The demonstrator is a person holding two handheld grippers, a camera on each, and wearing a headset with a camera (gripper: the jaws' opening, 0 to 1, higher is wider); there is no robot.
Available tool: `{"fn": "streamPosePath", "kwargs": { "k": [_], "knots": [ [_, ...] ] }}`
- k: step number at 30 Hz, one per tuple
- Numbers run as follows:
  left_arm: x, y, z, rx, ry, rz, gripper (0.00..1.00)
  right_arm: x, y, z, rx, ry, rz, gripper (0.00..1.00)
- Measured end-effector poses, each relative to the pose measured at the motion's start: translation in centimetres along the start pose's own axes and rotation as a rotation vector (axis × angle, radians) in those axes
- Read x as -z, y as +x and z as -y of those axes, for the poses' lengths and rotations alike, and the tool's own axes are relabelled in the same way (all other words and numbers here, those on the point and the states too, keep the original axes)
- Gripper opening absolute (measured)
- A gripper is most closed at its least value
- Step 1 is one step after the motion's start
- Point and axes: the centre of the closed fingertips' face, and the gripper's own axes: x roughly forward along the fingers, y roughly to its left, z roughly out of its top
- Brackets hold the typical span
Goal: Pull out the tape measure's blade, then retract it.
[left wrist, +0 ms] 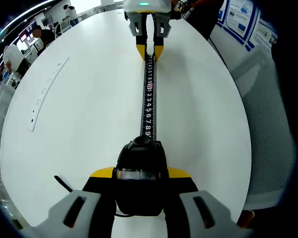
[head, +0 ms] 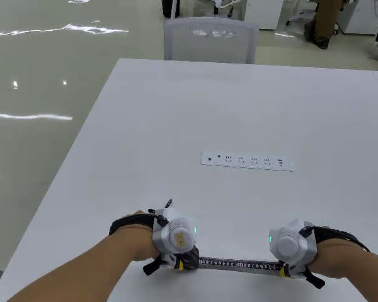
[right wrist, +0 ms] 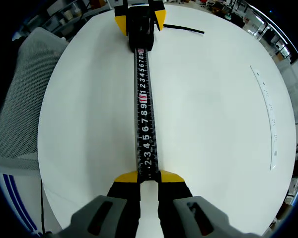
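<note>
The tape measure (left wrist: pixel 140 171), a black case, sat near the front edge of the white worktop (head: pixel 239 107). It was clamped between the yellow-tipped fingers (left wrist: pixel 103 173) of the left gripper (left wrist: pixel 141 173). Its blade (right wrist: pixel 144 109) ran straight along the worktop, numbers up, to the right gripper (right wrist: pixel 149 177), whose fingers (right wrist: pixel 173 176) were pinched almost closed on the blade's end. The two grippers faced each other, well apart. Further back a white power strip (head: pixel 246 161) lay on the worktop, and a grey chair (head: pixel 210 39) stood at the far edge.
</note>
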Motion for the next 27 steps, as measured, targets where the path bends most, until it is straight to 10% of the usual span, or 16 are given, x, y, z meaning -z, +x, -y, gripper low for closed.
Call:
{"fn": "streamPosePath", "kwargs": {
  "k": [27],
  "knots": [
    [-0.2,-0.3,0.1,-0.001,-0.004,0.006,0.32,2.0,0.3,0.5,0.006,0.013,-0.018,0.11]
  ]
}}
